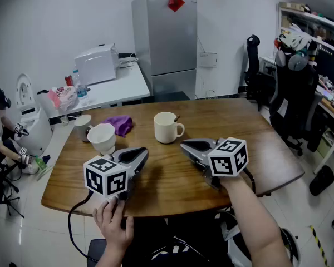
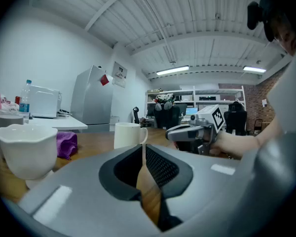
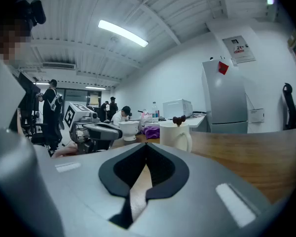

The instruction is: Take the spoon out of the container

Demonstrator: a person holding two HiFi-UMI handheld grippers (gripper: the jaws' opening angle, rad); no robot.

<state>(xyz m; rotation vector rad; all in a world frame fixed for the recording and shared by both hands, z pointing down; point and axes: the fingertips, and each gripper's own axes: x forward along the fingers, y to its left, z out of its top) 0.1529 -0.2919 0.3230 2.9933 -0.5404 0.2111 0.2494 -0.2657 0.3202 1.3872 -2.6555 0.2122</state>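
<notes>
**Both grippers shut and empty; spoon in the mug**

Head view, clock directions taken from the white mug (image 1: 167,128), which stands upright near the middle of the wooden table (image 1: 167,185). The spoon (image 1: 176,117) sits inside the mug. Only its dark handle end shows, above the rim at about 1 o'clock; in the right gripper view it pokes up over the rim. The left gripper (image 1: 140,153) lies at 7 o'clock and the right gripper (image 1: 188,147) at 4 o'clock. Both are near the mug but apart from it, tips pointing toward it. In each gripper view the jaws meet at the tip with nothing between them. A purple cloth (image 1: 119,124) lies at 9 o'clock, with a white footed bowl (image 1: 102,138) just beyond it.
</notes>
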